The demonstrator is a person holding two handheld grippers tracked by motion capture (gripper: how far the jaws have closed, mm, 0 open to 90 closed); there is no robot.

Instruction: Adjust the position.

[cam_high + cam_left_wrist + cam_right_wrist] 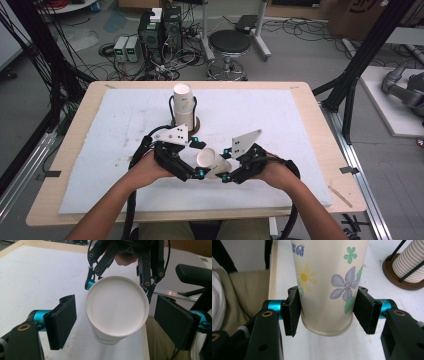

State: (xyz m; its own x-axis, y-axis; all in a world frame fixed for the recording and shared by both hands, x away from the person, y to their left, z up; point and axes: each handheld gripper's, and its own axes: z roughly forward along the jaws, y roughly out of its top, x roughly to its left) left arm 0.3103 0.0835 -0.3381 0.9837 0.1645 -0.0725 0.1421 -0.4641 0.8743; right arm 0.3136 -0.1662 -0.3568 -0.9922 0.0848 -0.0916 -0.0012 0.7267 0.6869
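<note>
A white paper cup (209, 160) with a flower print lies tilted over the near middle of the white mat. My right gripper (329, 312) is shut on the cup (327, 285) near its base, both pads pressed against its sides. The cup's open mouth (117, 306) faces my left gripper (116, 322), whose jaws stand wide open on either side of the rim without touching it. In the high view my left gripper (192, 167) and right gripper (225, 172) sit close together, held by two hands.
A stack of paper cups (183, 102) stands in a wire holder on a brown round base (397, 275) at the mat's middle back. The white mat (125, 120) covers most of the wooden table (320, 130). Beyond it are a stool (229, 45) and cables.
</note>
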